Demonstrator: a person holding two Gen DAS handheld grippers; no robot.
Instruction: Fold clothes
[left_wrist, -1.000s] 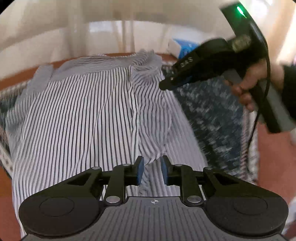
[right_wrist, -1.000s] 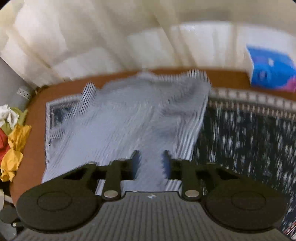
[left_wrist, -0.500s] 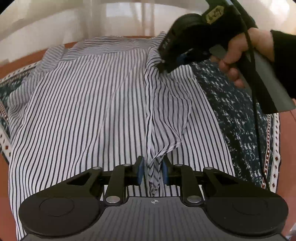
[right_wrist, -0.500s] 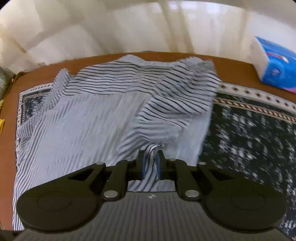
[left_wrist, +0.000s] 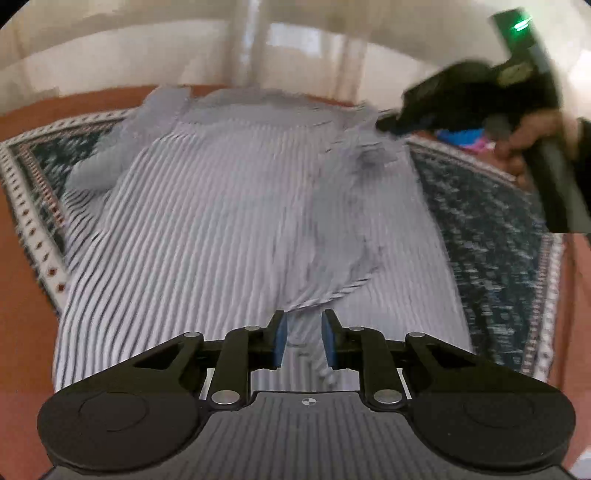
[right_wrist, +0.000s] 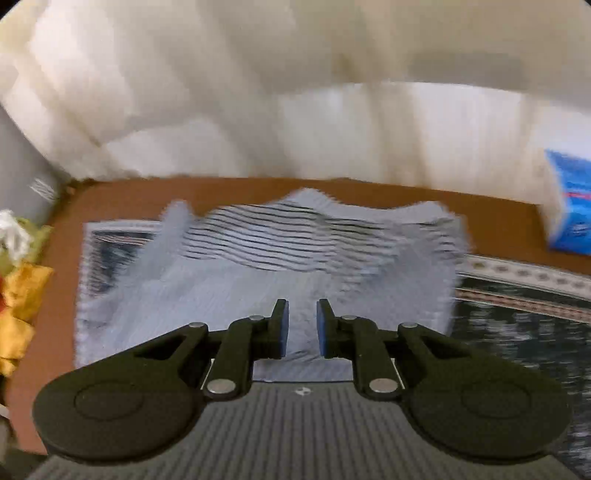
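While the shirt (left_wrist: 207, 236) runs lengthwise toward the rug's (left_wrist: 491, 221) far edge, the left gripper (left_wrist: 301, 339) stands part-spread over its near hem and the right gripper (right_wrist: 301, 328), jaws opening with no cloth pinched, hangs above its right edge.

Left black plastic two-finger gripper (left_wrist: 303, 341): blue pads, round silver pivot screws, ribbed grey base w/ small crosshair mark. Right black plastic two-finger gripper (right_wrist: 301, 328): same build; green LED, yellowish label, grey handle. Dark sleeve (left_wrist: 583, 147) at wrist.
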